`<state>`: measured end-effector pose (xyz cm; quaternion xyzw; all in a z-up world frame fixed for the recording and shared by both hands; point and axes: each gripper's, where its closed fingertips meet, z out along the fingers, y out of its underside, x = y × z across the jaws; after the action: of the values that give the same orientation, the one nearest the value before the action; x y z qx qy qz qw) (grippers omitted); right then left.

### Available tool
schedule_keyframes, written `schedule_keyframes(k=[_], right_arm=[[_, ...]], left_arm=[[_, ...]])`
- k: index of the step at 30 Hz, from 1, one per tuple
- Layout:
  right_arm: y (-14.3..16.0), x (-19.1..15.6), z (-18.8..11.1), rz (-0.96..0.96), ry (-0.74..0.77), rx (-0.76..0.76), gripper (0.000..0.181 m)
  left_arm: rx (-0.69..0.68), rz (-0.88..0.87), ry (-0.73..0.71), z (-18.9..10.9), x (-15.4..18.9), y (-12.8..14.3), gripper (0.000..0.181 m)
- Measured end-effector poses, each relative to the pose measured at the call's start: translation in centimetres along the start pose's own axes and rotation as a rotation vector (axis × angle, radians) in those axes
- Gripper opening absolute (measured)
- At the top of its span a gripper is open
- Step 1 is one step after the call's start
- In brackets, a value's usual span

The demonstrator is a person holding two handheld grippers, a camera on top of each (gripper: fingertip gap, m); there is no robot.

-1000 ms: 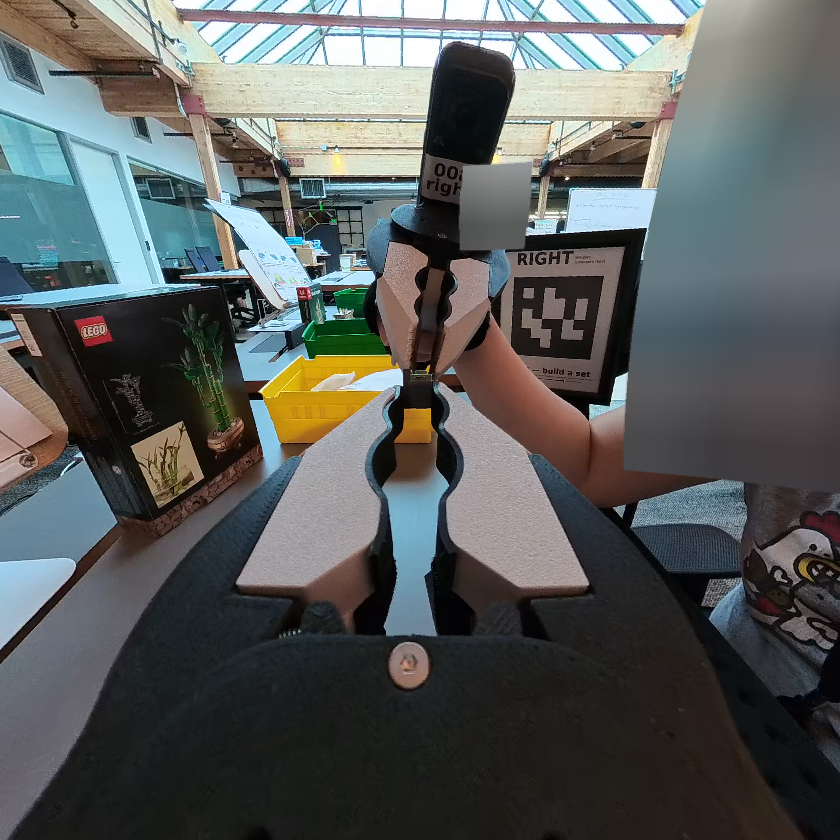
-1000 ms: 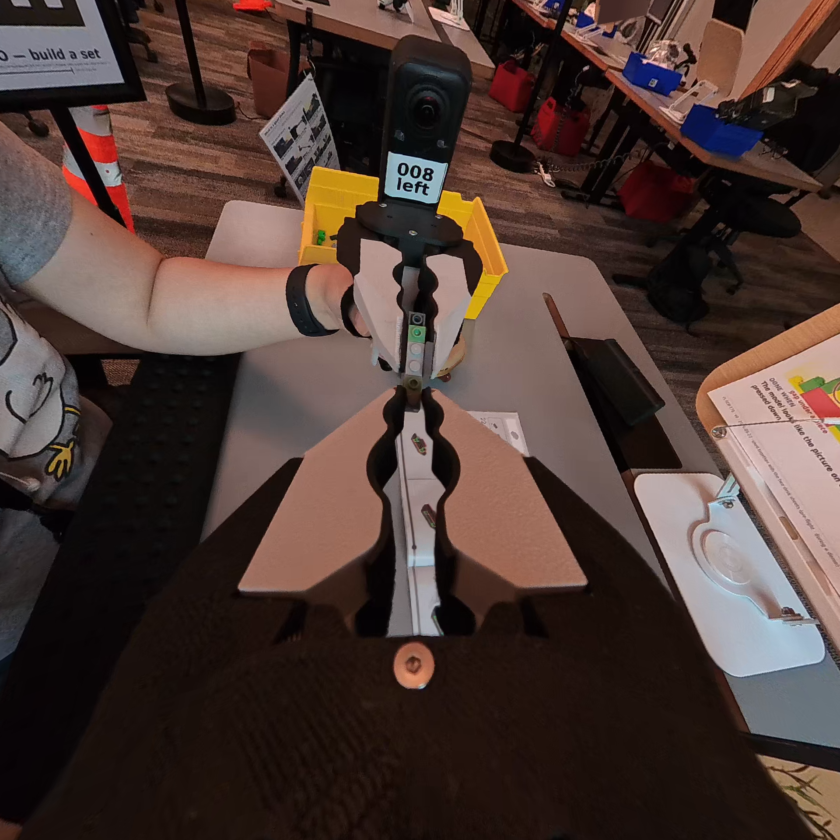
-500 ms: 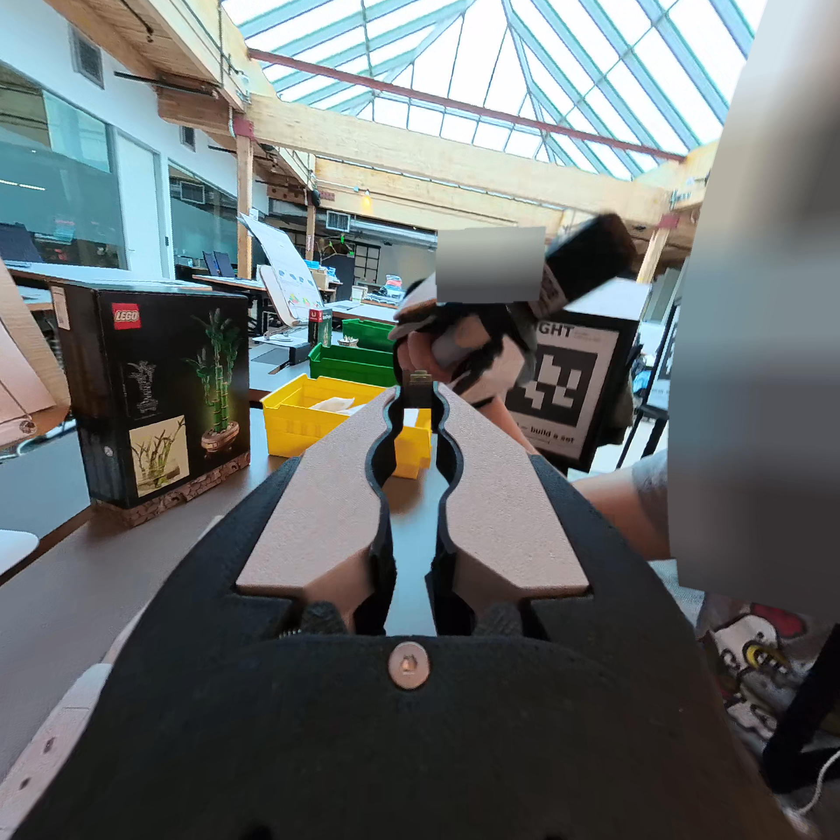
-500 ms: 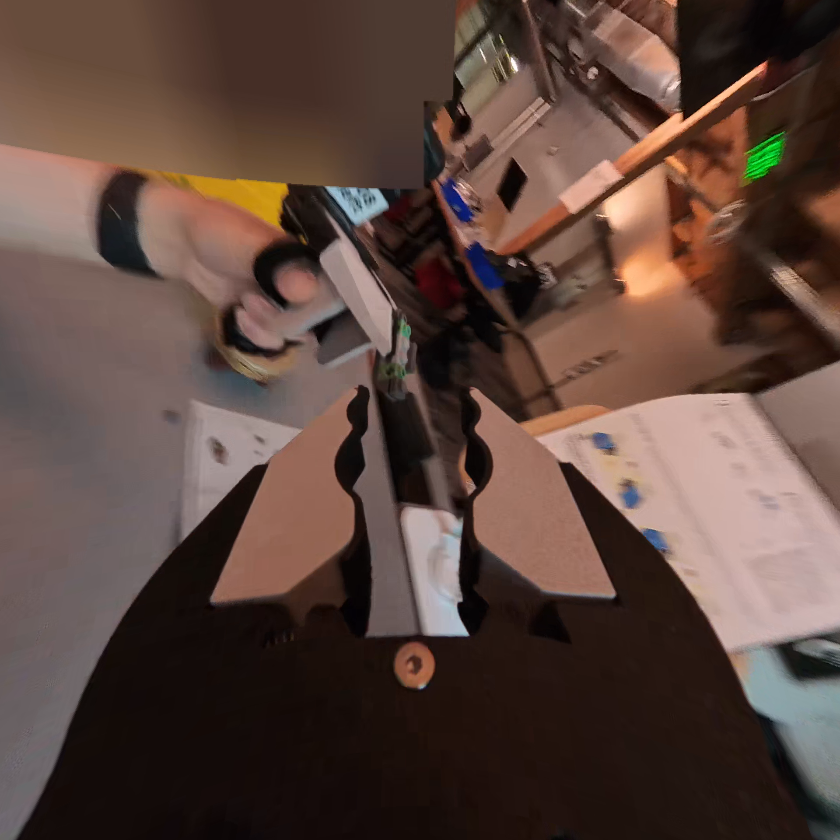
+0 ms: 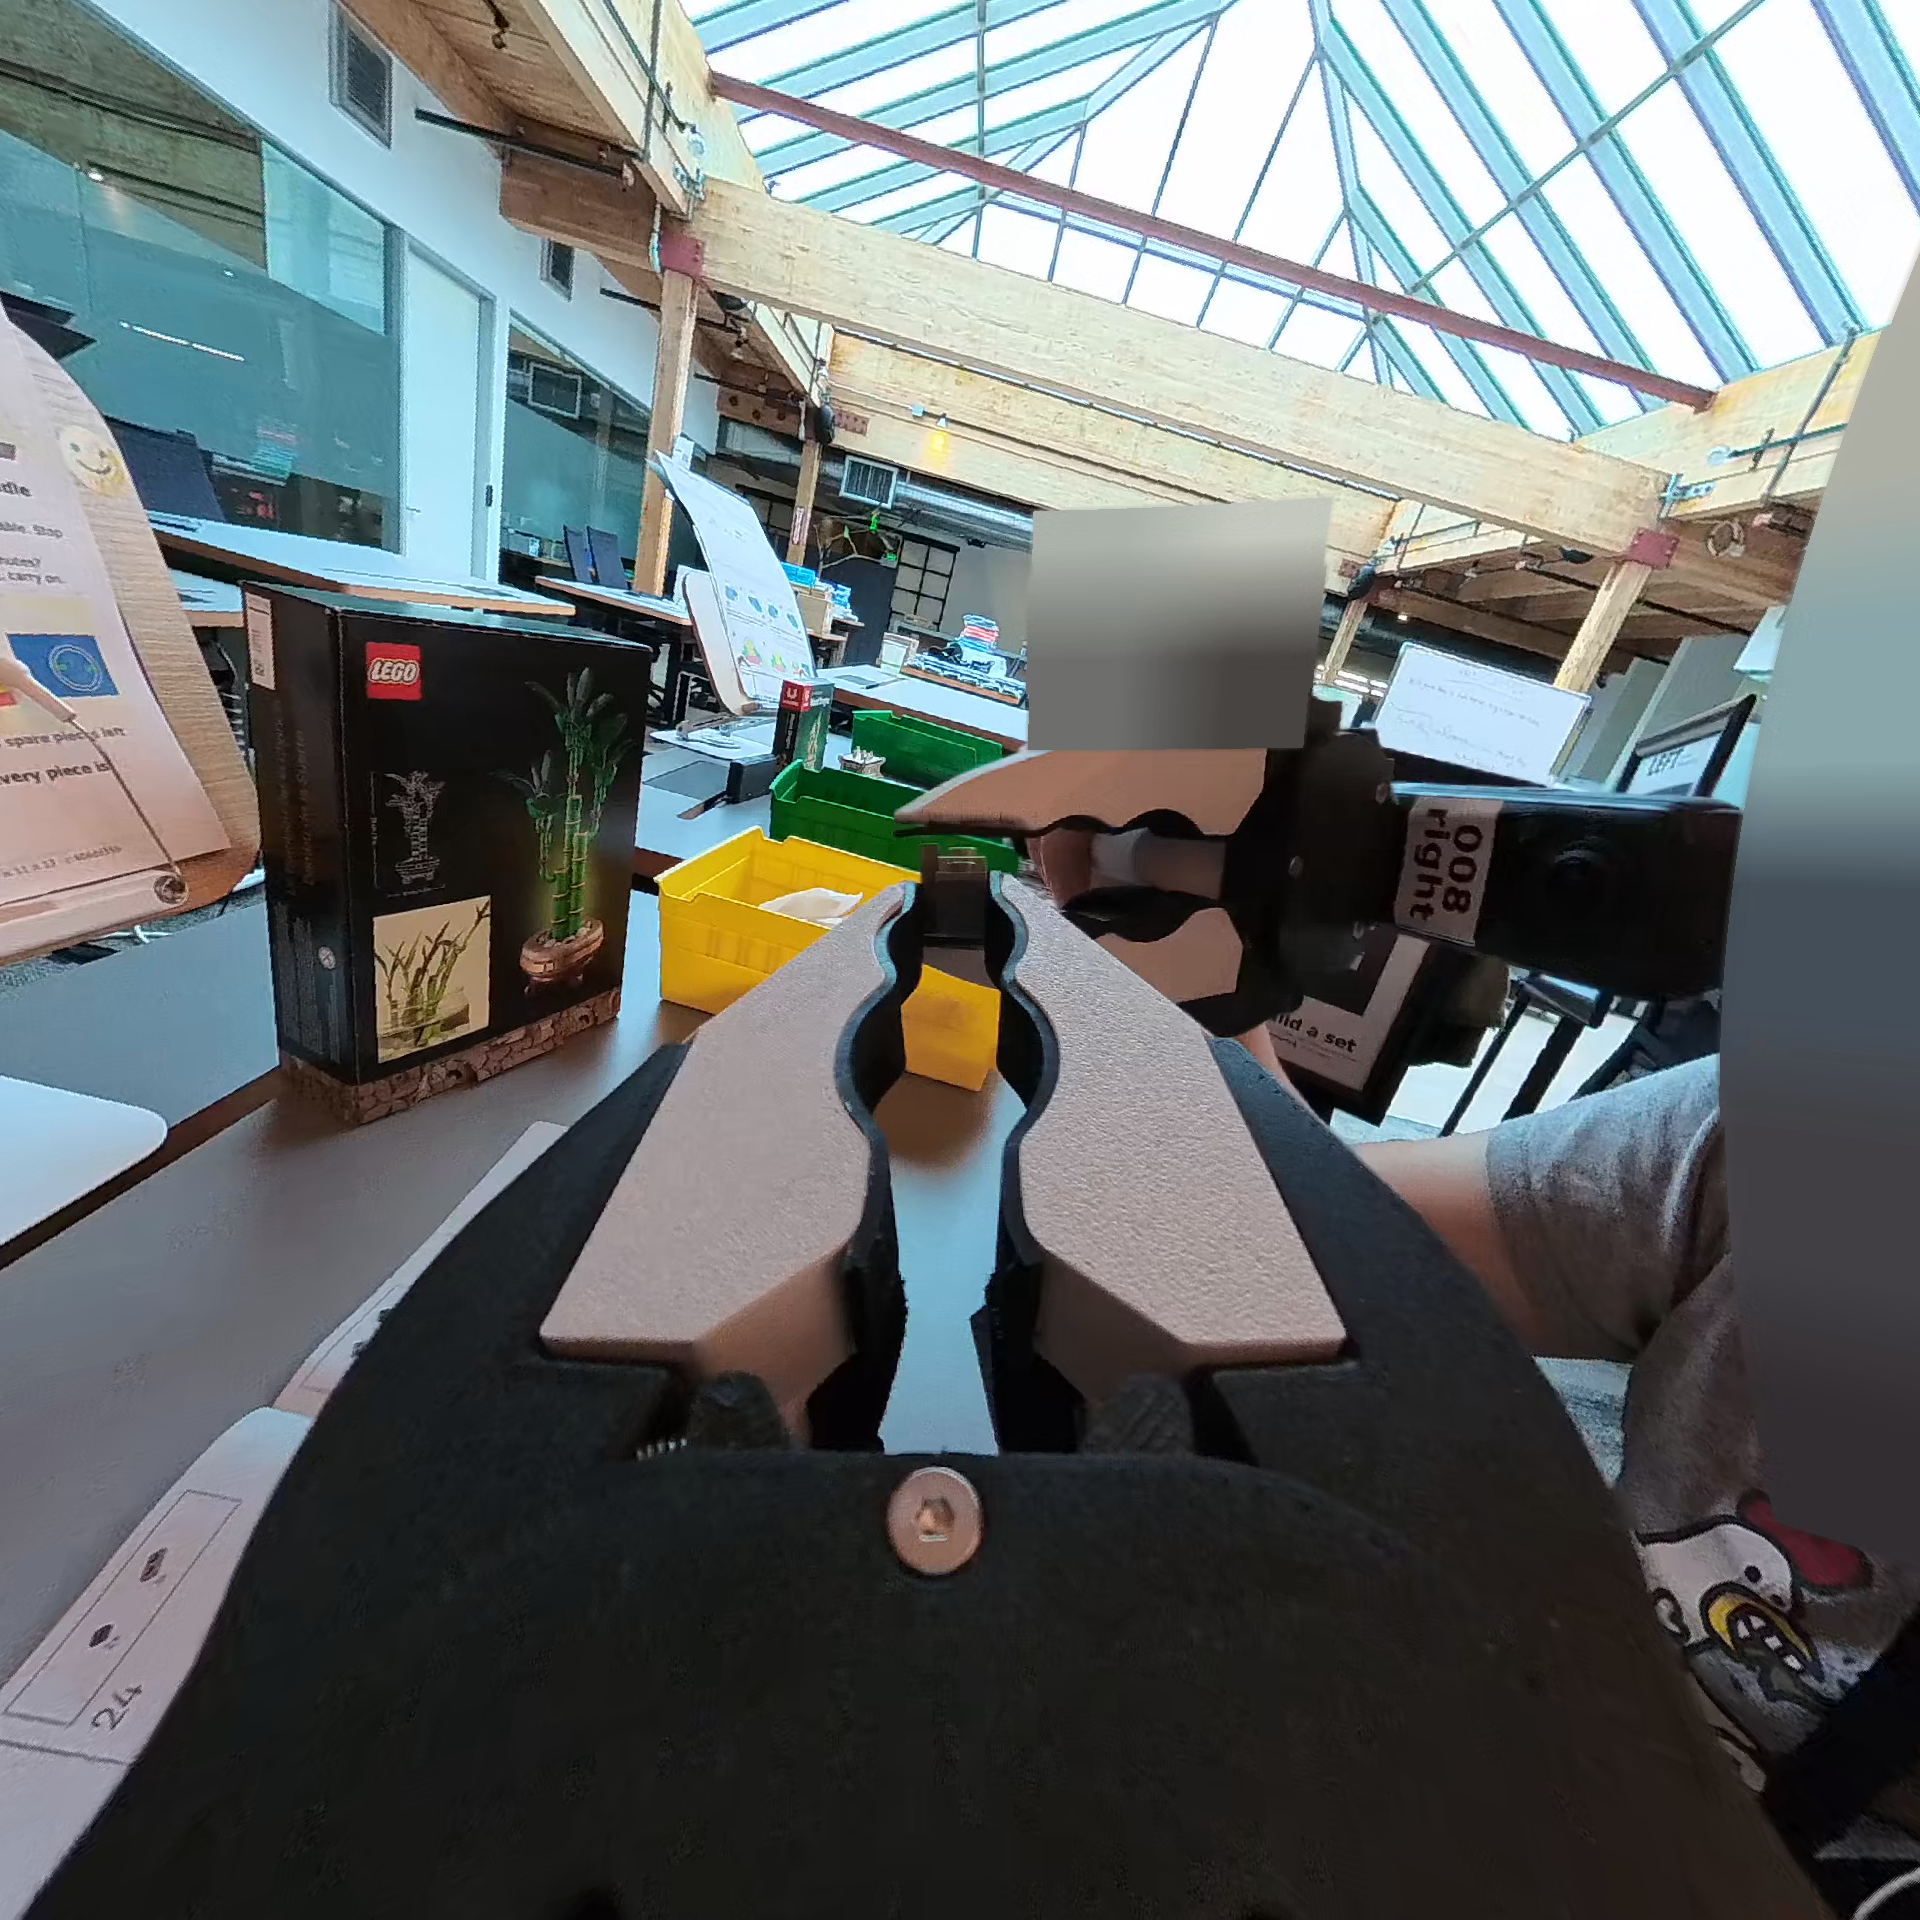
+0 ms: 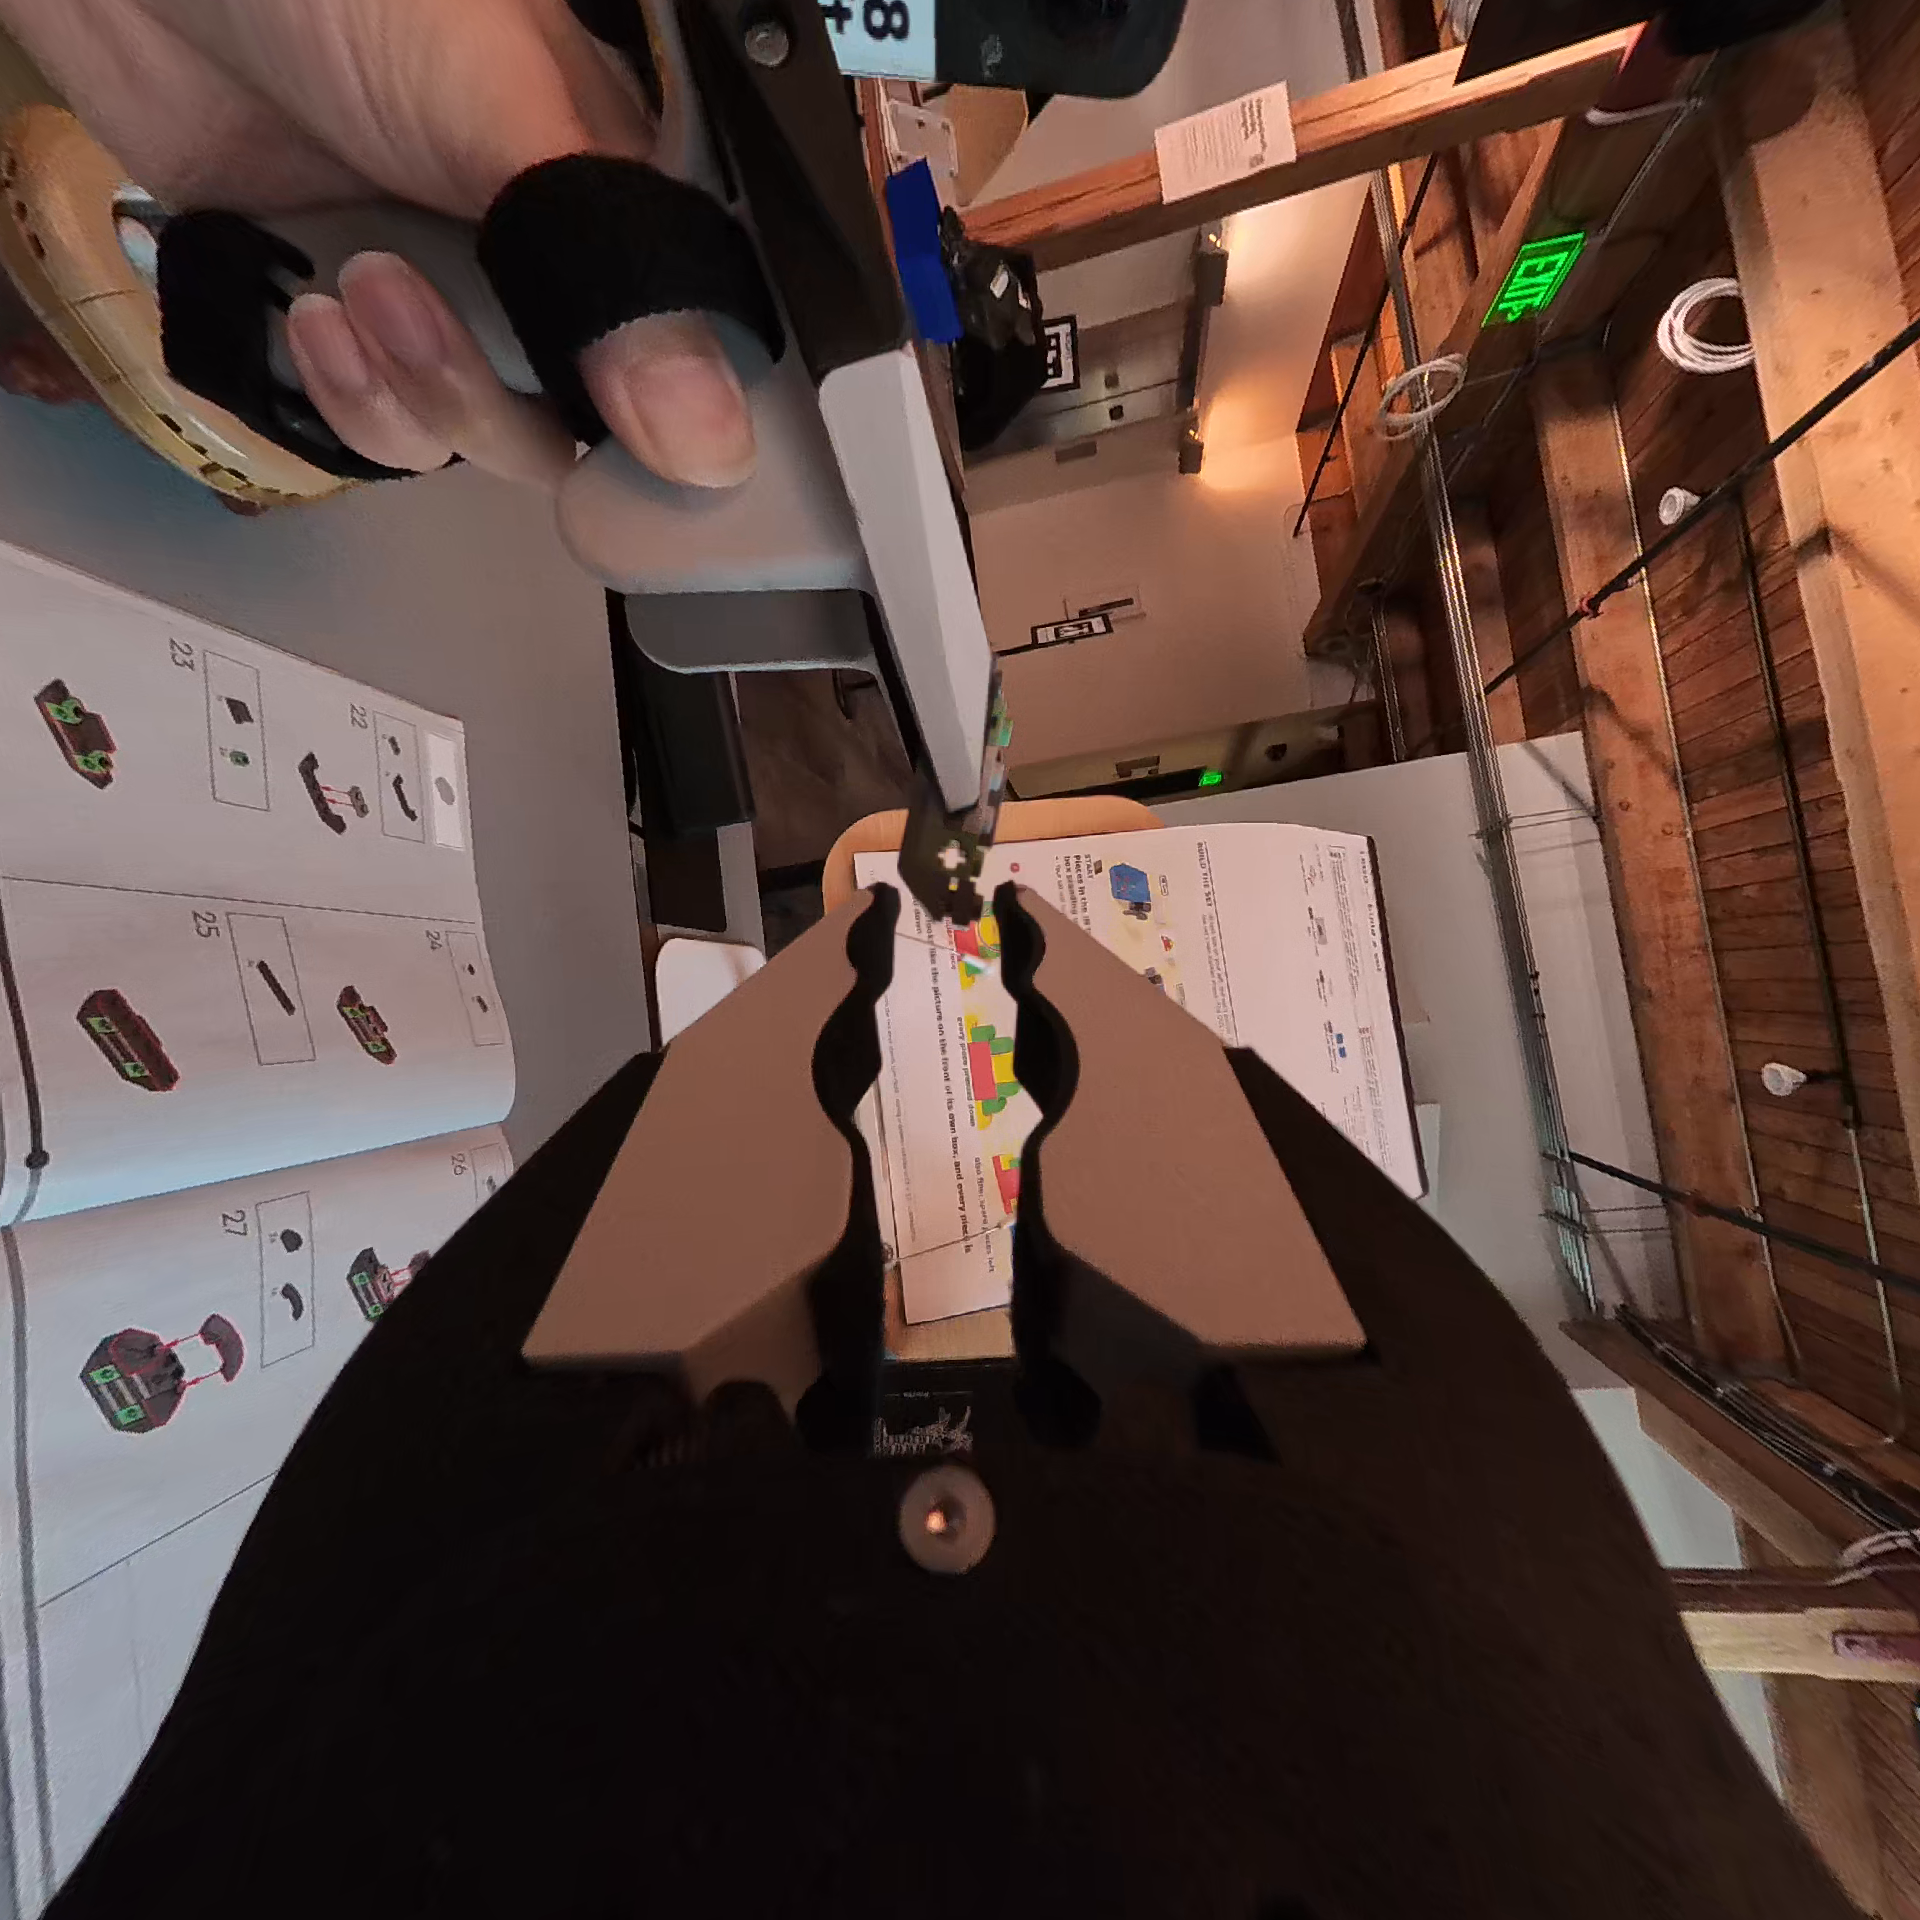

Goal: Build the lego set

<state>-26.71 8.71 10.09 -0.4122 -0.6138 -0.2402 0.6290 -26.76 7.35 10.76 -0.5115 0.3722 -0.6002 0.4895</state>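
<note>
Left gripper (image 5: 951, 902) clamps the dark brick assembly (image 5: 954, 891); right gripper (image 6: 943, 902) stands slightly apart around its end.

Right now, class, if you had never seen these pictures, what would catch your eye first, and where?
Dead centre, the left gripper pinches a small dark Lego assembly, with the right gripper lying sideways just beyond it. To the left, a black Lego box stands on the table, and a yellow bin sits behind.
</note>
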Motion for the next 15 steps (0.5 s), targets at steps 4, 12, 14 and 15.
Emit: schedule_keyframes(k=[4, 12, 14, 15], right_arm=[[-0.09, -0.08, 0.35, 0.022, 0.0, -0.023, 0.014], [-0.02, -0.13, 0.55, 0.026, 0.003, -0.044, 0.013], [0.04, -0.16, 0.6, 0.023, 0.004, -0.047, 0.013], [0.08, -0.21, 0.63, 0.02, 0.003, -0.051, 0.012]], left_arm=[[0.003, -0.003, -0.009, -0.05, -0.18, -0.05, 0.009], [-0.002, 0.004, -0.023, -0.16, -0.36, -0.04, 0.009], [-0.007, 0.012, -0.031, -0.16, -0.43, 0.0, 0.009], [-0.009, 0.012, -0.033, -0.16, -0.45, 0.03, 0.009]])
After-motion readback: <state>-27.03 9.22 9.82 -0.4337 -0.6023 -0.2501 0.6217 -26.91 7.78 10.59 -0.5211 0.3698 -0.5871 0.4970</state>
